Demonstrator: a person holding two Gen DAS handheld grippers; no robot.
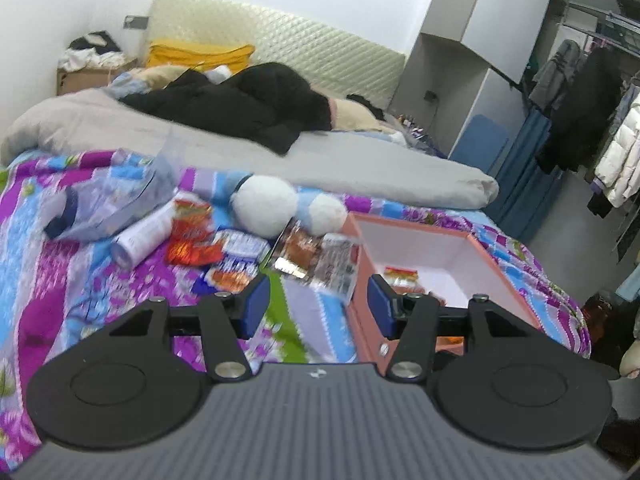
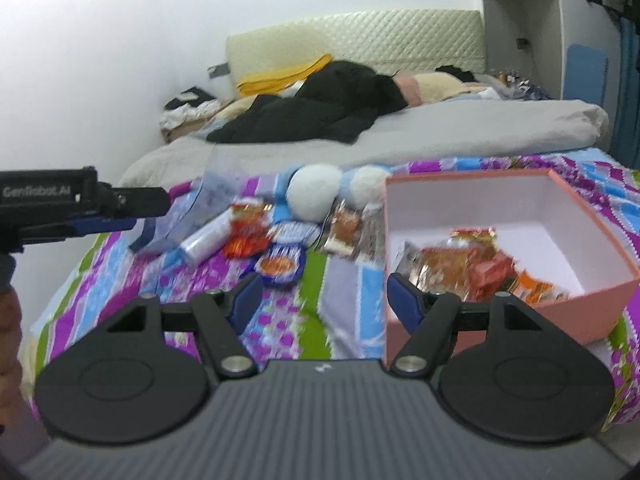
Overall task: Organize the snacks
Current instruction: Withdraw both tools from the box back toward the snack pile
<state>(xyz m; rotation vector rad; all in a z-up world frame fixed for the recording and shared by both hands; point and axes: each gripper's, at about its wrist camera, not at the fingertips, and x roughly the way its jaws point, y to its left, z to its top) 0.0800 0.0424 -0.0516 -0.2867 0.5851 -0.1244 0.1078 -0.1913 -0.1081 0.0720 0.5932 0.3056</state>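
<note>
**Snacks half sorted on the patterned bedspread**

I see the bedspread (image 2: pixel 344 300) carrying everything. On it sits the pink box (image 2: pixel 592 304) with its white inside, holding a heap of red and orange snack packets (image 2: pixel 472 268). Left of the box lie loose packets: a blue one (image 2: pixel 280 266), a red one (image 2: pixel 244 240) and two clear ones (image 2: pixel 352 232), with a white tube (image 2: pixel 206 240) beside them (labels too blurred to read). My left gripper (image 1: pixel 318 304) and right gripper (image 2: pixel 320 300) both stand wide, holding nothing. The left tool's body reads "GenRobot.AI".
</note>
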